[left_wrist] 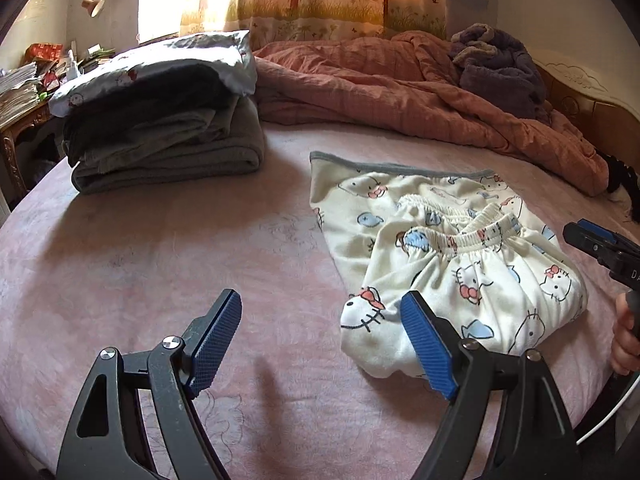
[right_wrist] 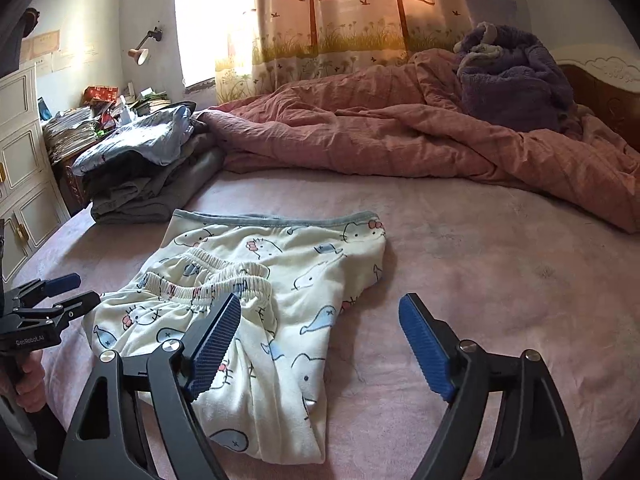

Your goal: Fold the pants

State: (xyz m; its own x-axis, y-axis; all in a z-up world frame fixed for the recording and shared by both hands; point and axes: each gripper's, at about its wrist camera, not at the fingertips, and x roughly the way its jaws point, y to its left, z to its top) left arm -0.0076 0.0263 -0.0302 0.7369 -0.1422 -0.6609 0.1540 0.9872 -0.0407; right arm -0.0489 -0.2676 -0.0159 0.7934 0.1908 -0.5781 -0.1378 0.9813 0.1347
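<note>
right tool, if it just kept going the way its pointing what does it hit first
Probably the bare pink bed sheet just right of the folded pants; the right tool is open and angled down. Depth is unclear.

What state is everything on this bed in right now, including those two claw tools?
Pants: folded over, lying flat on the bed, held by nothing.
Left gripper: open, empty.
Right gripper: open, empty.
Grey stack: folded, piled.
Quilt: rumpled.
Purple blanket: bunched on the quilt.
Curtain: drawn.
</note>
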